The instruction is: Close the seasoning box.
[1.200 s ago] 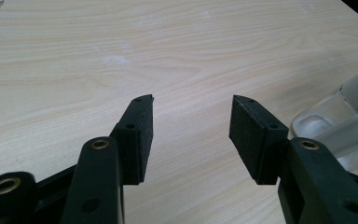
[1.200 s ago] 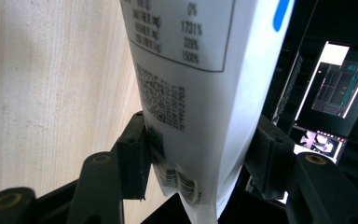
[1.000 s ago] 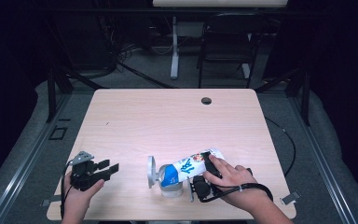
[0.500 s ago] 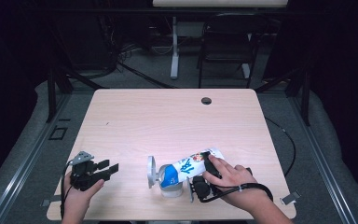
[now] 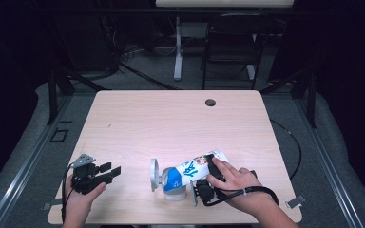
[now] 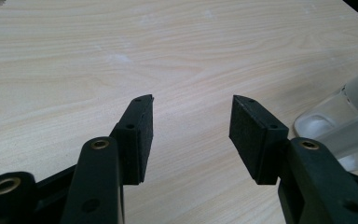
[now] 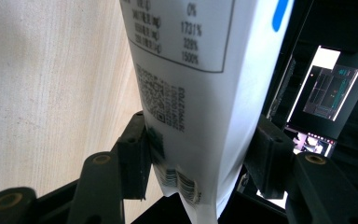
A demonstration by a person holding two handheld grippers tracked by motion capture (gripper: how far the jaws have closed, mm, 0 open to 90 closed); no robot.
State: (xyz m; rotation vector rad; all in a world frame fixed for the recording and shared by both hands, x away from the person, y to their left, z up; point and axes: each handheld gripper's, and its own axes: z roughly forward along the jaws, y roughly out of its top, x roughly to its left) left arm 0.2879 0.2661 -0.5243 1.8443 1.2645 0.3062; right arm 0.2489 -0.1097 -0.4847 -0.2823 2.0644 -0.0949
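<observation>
A white carton [image 5: 192,167] with blue and colourful print lies tilted near the table's front edge, its lower end at a clear glass vessel [image 5: 171,190]. My right gripper [image 5: 203,186], under the person's hand, is shut on the carton. In the right gripper view the carton [image 7: 191,70] fills the gap of the right gripper [image 7: 198,140], and both pads press its printed sides. My left gripper [image 5: 111,170] rests at the front left, apart from the carton. Its jaws stand open over bare wood in the left gripper view [image 6: 191,116], with the clear vessel [image 6: 349,126] off to the right.
The light wooden table [image 5: 171,118] has a round cable hole [image 5: 210,102] near its far edge. A chair and desk legs stand in the dark behind the table. A lit screen [image 7: 326,88] shows past the carton in the right gripper view.
</observation>
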